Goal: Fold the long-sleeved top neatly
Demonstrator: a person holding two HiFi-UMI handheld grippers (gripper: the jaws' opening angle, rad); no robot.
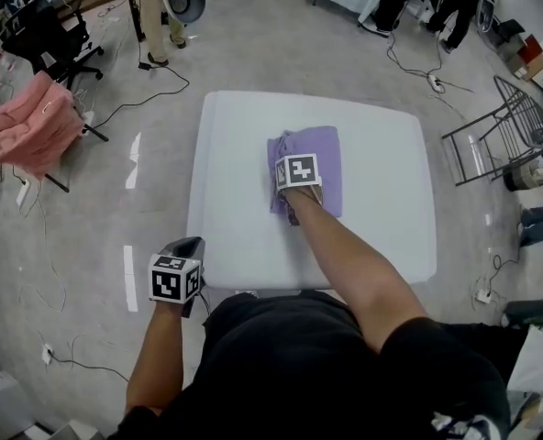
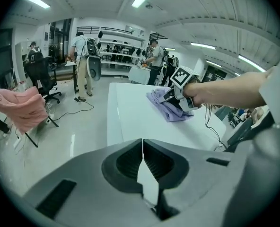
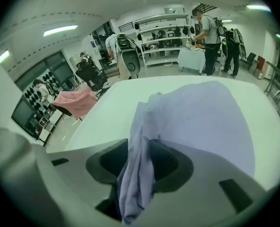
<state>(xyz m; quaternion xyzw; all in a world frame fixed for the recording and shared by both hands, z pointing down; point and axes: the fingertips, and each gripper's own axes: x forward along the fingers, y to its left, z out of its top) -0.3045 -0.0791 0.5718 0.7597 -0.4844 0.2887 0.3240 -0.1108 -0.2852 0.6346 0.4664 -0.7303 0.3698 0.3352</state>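
Head view: a white bench stands on a grey floor, and the lilac top lies on it as a compact folded pile, a little toward the far side of the middle. The right gripper is down on the pile's left part, with the person's arm reaching across the bench's near edge. The left gripper hangs off the near left corner of the bench, over the floor and well apart from the top. A pink cloth is draped over a chair far to the left.

Left gripper view: the jaws meet in a closed seam with nothing between them. Beyond them the bench runs away, and the right gripper rests on the top near the bench's right side.

Right gripper view: the jaws stand apart, and a bunched fold of the top runs down between them. The fold looks loose rather than pinched. The rest of the top spreads flat to the right and beyond the jaws, lying on the bench. People stand at shelves and tables in the background.
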